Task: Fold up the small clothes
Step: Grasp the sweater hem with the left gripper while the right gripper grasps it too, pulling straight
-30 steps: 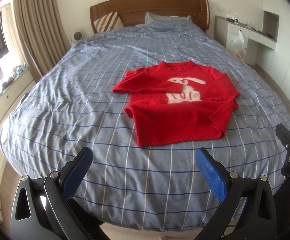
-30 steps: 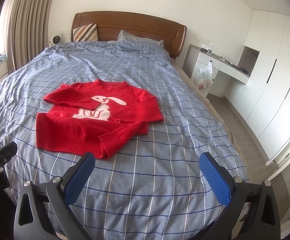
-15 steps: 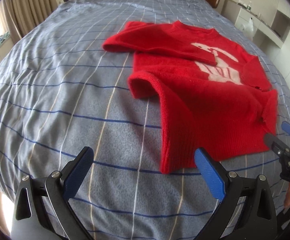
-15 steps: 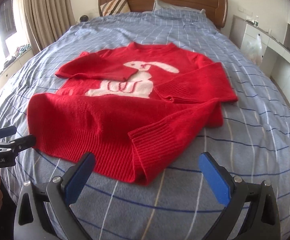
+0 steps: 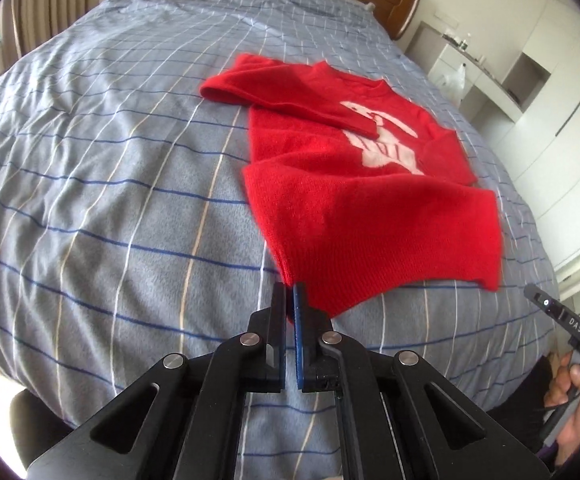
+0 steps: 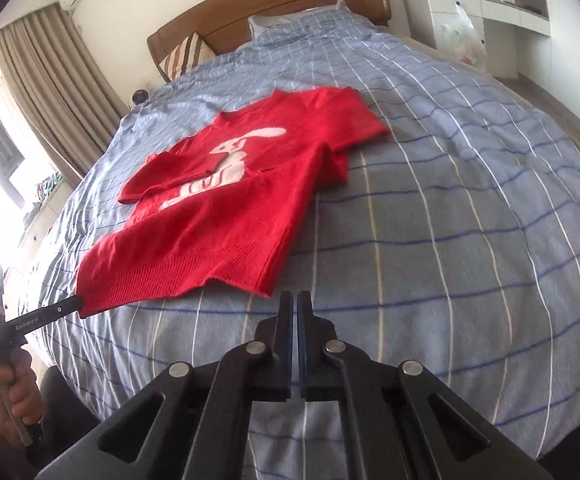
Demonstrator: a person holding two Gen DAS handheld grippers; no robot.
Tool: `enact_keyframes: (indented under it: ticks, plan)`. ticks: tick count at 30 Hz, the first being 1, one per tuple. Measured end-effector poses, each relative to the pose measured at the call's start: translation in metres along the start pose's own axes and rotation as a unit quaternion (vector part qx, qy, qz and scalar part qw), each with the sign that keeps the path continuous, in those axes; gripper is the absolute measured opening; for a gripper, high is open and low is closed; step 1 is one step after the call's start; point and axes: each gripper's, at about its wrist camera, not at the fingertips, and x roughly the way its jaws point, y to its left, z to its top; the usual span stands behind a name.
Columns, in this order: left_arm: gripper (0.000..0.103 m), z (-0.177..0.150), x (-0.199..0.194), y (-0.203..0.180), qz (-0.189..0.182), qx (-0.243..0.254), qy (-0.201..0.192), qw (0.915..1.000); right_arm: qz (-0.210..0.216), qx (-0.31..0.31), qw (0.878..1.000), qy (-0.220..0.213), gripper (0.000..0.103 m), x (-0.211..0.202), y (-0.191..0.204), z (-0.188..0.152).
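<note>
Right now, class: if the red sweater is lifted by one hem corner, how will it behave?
Probably floppy: the red sweater lies in soft folds on the bedspread, so the rest should sag. Likely not slippery: its knit looks fuzzy and ribbed.

A checked blue bedspread (image 5: 130,184), wooden headboard (image 6: 274,12), striped pillow (image 6: 186,56).

Red sweater (image 6: 226,216) on checked bedspread (image 6: 449,208)

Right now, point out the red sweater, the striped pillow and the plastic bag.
red sweater (image 6: 210,240), right wrist view, on its body.
striped pillow (image 6: 184,56), right wrist view, on its face.
plastic bag (image 6: 465,38), right wrist view, on its middle.
</note>
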Motion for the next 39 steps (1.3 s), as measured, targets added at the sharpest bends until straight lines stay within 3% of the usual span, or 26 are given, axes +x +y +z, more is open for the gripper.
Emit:
enact_keyframes:
  ticks: [2, 4, 7, 8, 10, 11, 12, 13, 14, 20, 23, 28, 39]
  plan:
    - [0.002, -0.004, 0.008, -0.001, 0.008, 0.009, 0.010, 0.9999, 0.014, 0.009, 1.000, 0.006, 0.005, 0.000, -0.008, -0.008]
    - [0.002, -0.006, 0.019, -0.002, 0.019, 0.012, 0.018, 0.9996, 0.022, 0.007, 1.000, 0.003, 0.016, 0.007, -0.011, -0.008]
    - [0.002, -0.005, 0.028, 0.002, 0.003, -0.009, 0.022, 0.9997, 0.064, 0.026, 0.998, -0.003, 0.068, 0.026, -0.017, -0.001]
    - [0.002, -0.004, 0.028, 0.002, 0.003, -0.010, 0.019, 0.9998, 0.073, 0.038, 0.997, 0.004, 0.069, 0.036, -0.019, 0.003]
    - [0.002, -0.004, 0.027, 0.003, 0.004, -0.010, 0.013, 0.9999, 0.108, 0.057, 0.992, 0.017, 0.069, 0.057, -0.020, 0.010]
    - [0.002, -0.003, 0.027, 0.003, 0.004, -0.011, 0.012, 0.9999, 0.125, 0.053, 0.990, 0.036, 0.061, 0.070, -0.017, 0.013]
    - [0.001, -0.003, 0.027, 0.004, 0.006, -0.012, 0.011, 0.9998, 0.126, 0.043, 0.989, 0.064, 0.028, 0.084, -0.012, 0.015]
    - [0.001, -0.003, 0.025, 0.006, 0.009, -0.014, 0.011, 0.9998, 0.107, 0.037, 0.990, 0.079, 0.008, 0.093, -0.009, 0.017]
    - [0.001, -0.002, 0.022, 0.009, 0.008, -0.017, 0.010, 0.9998, 0.098, 0.040, 0.991, 0.087, 0.004, 0.096, -0.010, 0.016]
    - [0.000, -0.013, -0.022, 0.011, -0.010, 0.010, 0.003, 0.9999, 0.130, 0.036, 0.988, 0.078, 0.004, 0.022, -0.009, 0.003]
    - [0.000, -0.026, -0.019, 0.006, -0.006, 0.021, 0.022, 0.9995, 0.102, 0.024, 0.990, 0.092, 0.004, 0.003, -0.010, -0.016]
    - [0.000, -0.043, 0.026, 0.009, 0.048, 0.020, 0.060, 0.9969, 0.046, 0.051, 0.990, 0.123, 0.004, 0.042, -0.036, -0.039]
    - [0.000, -0.052, 0.043, -0.002, 0.103, 0.033, 0.040, 0.9933, 0.001, 0.025, 0.996, 0.087, 0.004, 0.051, -0.024, -0.050]
